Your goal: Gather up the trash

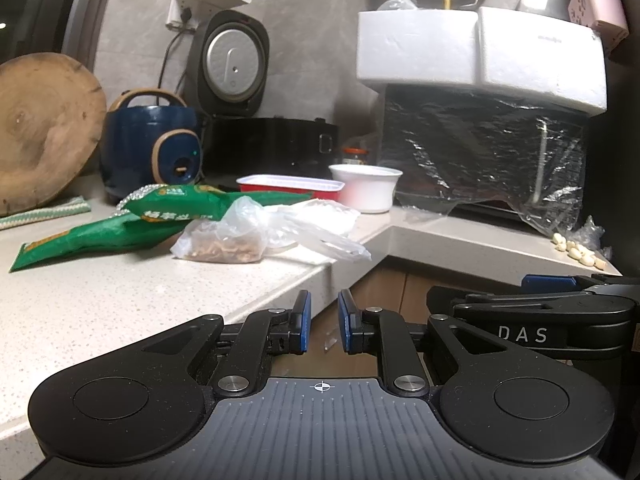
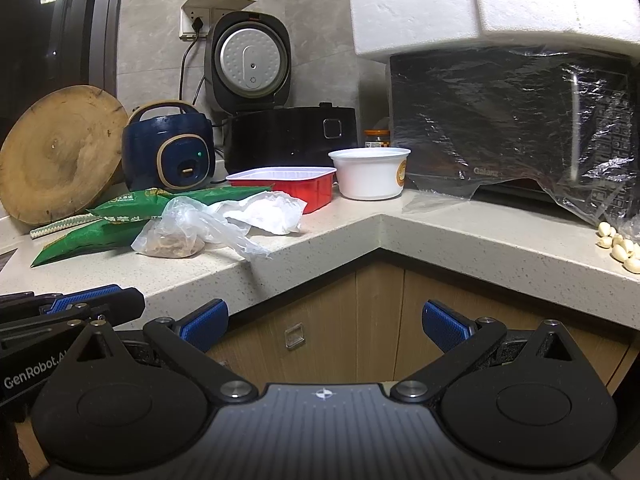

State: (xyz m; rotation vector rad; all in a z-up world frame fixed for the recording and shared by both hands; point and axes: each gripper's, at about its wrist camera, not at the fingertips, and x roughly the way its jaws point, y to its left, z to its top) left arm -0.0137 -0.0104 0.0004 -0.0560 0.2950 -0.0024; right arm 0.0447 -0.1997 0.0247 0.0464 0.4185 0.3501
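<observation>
Trash lies on the pale counter [image 1: 120, 300]: two green snack bags [image 1: 176, 208] [image 2: 120, 216], a clear plastic bag with brown scraps [image 1: 224, 244] [image 2: 176, 240], a crumpled clear bag [image 1: 316, 224] [image 2: 264, 212], a red tray [image 1: 288, 188] [image 2: 296, 186] and a white bowl [image 1: 366, 190] [image 2: 370, 176]. My left gripper [image 1: 324, 322] sits at the counter's edge, short of the bags, jaws nearly closed with a narrow gap and nothing between them. My right gripper [image 2: 325, 322] is open and empty, below the counter's inner corner.
A round wooden board [image 2: 60, 152], a blue cooker [image 2: 168, 152] and a black rice cooker [image 2: 288, 136] with raised lid stand at the back. A plastic-wrapped microwave [image 2: 500, 128] with foam blocks [image 2: 480, 4] on top fills the right. Garlic cloves [image 2: 620, 242] lie beside it. Wooden cabinets [image 2: 340, 320] are below.
</observation>
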